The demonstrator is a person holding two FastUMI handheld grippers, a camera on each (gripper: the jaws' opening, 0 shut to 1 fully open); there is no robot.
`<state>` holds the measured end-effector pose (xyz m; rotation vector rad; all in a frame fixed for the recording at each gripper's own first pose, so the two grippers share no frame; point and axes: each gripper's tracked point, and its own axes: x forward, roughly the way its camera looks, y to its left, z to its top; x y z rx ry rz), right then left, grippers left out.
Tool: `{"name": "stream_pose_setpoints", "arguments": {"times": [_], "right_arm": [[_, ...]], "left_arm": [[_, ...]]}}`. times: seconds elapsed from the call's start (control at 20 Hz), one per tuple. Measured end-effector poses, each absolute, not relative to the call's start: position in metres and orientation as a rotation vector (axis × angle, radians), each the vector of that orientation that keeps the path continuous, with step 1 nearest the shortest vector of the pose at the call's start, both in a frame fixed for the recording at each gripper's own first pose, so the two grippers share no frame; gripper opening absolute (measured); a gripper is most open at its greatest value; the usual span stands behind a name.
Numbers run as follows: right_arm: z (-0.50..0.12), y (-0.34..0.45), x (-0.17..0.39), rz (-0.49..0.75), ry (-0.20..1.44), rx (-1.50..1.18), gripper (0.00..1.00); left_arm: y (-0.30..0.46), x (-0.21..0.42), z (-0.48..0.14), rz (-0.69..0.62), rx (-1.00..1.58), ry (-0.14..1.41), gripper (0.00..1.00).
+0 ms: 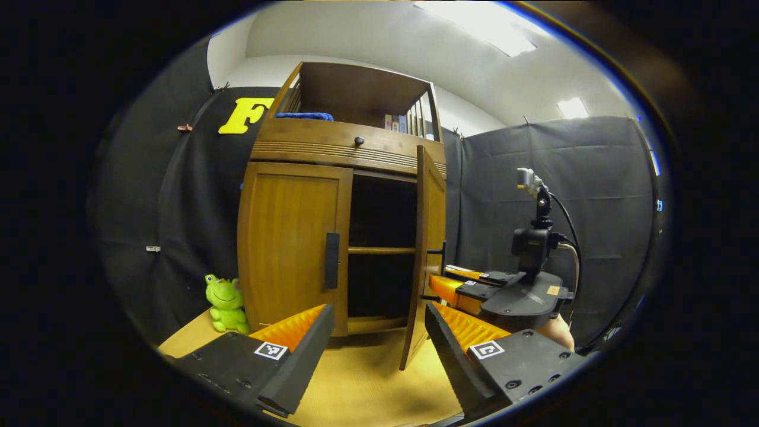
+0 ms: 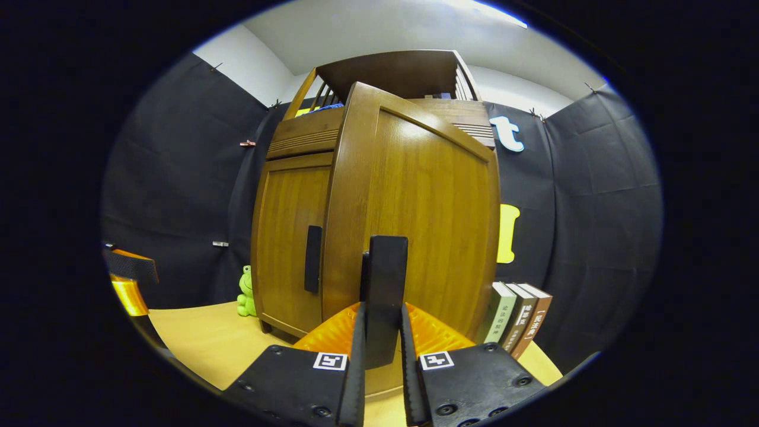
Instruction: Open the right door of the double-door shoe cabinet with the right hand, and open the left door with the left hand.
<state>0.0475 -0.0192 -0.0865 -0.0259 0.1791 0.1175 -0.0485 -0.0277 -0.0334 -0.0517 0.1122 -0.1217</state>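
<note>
**Shoe cabinet: right door swung out, left door shut**

Item 1, right gripper [image 2: 380, 338]: fingers pressed from both sides on the right door handle [image 2: 384, 296], a dark upright bar standing directly ahead between them; the right door [image 2: 415, 219] stands swung well out from the cabinet [image 1: 308, 148], its face just beyond the fingertips; in the left gripper view this gripper [image 1: 456, 287] sits ahead and to the right, at the door's outer edge.

Item 2, left gripper [image 1: 373, 332]: fingers spread wide, nothing between them; the left door [image 1: 290, 237] lies ahead and slightly left, closed, its dark handle [image 1: 332, 261] beyond the left fingertip and untouched.

Item 3, surroundings: a green frog toy [image 1: 226, 303] on the table [image 1: 367, 379] left of the cabinet; three books [image 2: 513, 317] standing just right of the open door, beyond the right fingertip.

Risks, judged: swinging the right door wider may sweep it into the books and topple them; a pull off the hinge arc could slip the handle from the fingers or drag the cabinet across the table; the left gripper, if it closes short of the handle or on the door's edge, would scrape the wood rather than catch.

Obscured: the hinges; most of the dark interior past one shelf [image 1: 381, 251]; whether the books touch the door; items on the top shelf too small to name; the hand holding the right gripper mostly cut off.
</note>
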Motion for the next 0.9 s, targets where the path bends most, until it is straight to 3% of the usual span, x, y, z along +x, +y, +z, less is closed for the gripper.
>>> {"name": "stream_pose_setpoints", "arguments": {"times": [0.1, 0.2, 0.45, 0.5, 0.75, 0.8, 0.85, 0.9], "right_arm": [[-0.083, -0.033, 0.038, 0.109, 0.174, -0.025, 0.25], [-0.079, -0.049, 0.026, 0.101, 0.176, -0.023, 0.29], [-0.073, -0.079, 0.011, 0.069, 0.175, -0.064, 0.29], [-0.074, -0.086, 0.009, 0.057, 0.177, -0.073, 0.24], [-0.075, -0.125, 0.006, -0.024, 0.188, -0.082, 0.29], [-0.073, -0.137, 0.004, -0.052, 0.186, -0.086, 0.28], [-0.073, -0.145, 0.002, -0.065, 0.189, -0.078, 0.14], [-0.071, -0.157, -0.001, -0.087, 0.192, -0.076, 0.2]], "left_arm": [[-0.037, -0.045, -0.031, -0.12, -0.047, 0.103, 0.96], [-0.048, -0.041, -0.033, -0.132, -0.056, 0.107, 0.95], [-0.073, -0.032, -0.037, -0.157, -0.059, 0.117, 0.96], [-0.077, -0.032, -0.036, -0.163, -0.058, 0.117, 0.96], [-0.097, -0.026, -0.038, -0.207, -0.067, 0.116, 0.95], [-0.1, -0.023, -0.037, -0.214, -0.07, 0.116, 0.96], [-0.102, -0.021, -0.038, -0.219, -0.073, 0.117, 0.96], [-0.104, -0.018, -0.039, -0.223, -0.076, 0.117, 0.95]]}}
